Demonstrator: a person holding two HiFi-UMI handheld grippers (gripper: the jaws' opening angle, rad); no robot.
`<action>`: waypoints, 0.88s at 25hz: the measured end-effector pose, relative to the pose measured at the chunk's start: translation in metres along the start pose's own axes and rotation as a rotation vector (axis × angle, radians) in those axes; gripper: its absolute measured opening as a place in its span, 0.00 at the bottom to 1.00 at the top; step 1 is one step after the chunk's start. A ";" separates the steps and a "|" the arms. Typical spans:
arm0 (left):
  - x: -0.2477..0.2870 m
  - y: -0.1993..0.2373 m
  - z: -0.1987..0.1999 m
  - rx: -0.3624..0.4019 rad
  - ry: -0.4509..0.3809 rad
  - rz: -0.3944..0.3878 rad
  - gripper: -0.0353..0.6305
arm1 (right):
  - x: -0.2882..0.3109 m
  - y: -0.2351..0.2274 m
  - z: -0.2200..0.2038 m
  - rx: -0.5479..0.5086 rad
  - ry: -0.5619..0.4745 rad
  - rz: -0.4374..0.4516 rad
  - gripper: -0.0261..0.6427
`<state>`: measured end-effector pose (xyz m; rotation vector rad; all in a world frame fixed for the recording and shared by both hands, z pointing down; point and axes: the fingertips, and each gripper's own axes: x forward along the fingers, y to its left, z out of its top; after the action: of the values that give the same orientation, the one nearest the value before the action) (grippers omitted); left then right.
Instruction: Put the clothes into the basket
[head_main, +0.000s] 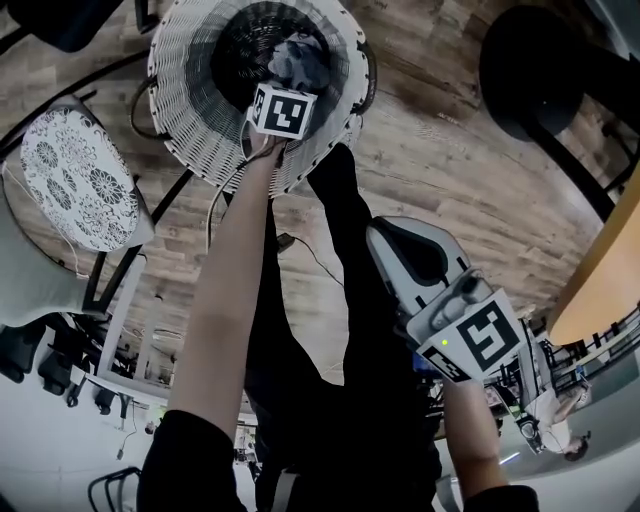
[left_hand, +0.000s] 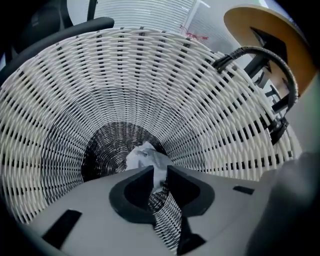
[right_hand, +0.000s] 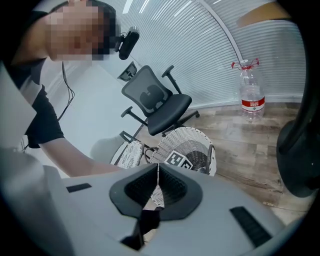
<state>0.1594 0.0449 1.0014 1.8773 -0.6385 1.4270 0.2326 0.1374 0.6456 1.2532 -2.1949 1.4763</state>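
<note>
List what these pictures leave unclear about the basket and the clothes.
1. Left gripper view: cloth sits at the slightly parted jaws of the left gripper; pinched or loose beyond them, unclear.
2. Head view: the marker cube hides part of the bottom of the basket.
3. Right gripper view: bottle label print is too small to read.

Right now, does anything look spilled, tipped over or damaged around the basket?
Nothing stands out. The white wicker basket stands upright on the wooden floor and looks intact, and the pale cloth is inside it, between the left gripper's jaws. Nothing is spilled.
</note>
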 end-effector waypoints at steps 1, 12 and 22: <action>-0.002 0.001 0.001 0.003 0.000 0.003 0.19 | 0.000 0.001 0.000 0.000 -0.001 0.001 0.07; -0.051 -0.004 0.013 0.063 -0.016 0.004 0.19 | -0.010 0.023 0.024 -0.022 -0.041 0.001 0.07; -0.156 -0.016 0.039 0.149 -0.041 0.036 0.17 | -0.045 0.076 0.064 -0.082 -0.106 0.015 0.07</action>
<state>0.1520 0.0227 0.8413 2.0237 -0.6030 1.4984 0.2210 0.1174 0.5384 1.3187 -2.3114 1.3388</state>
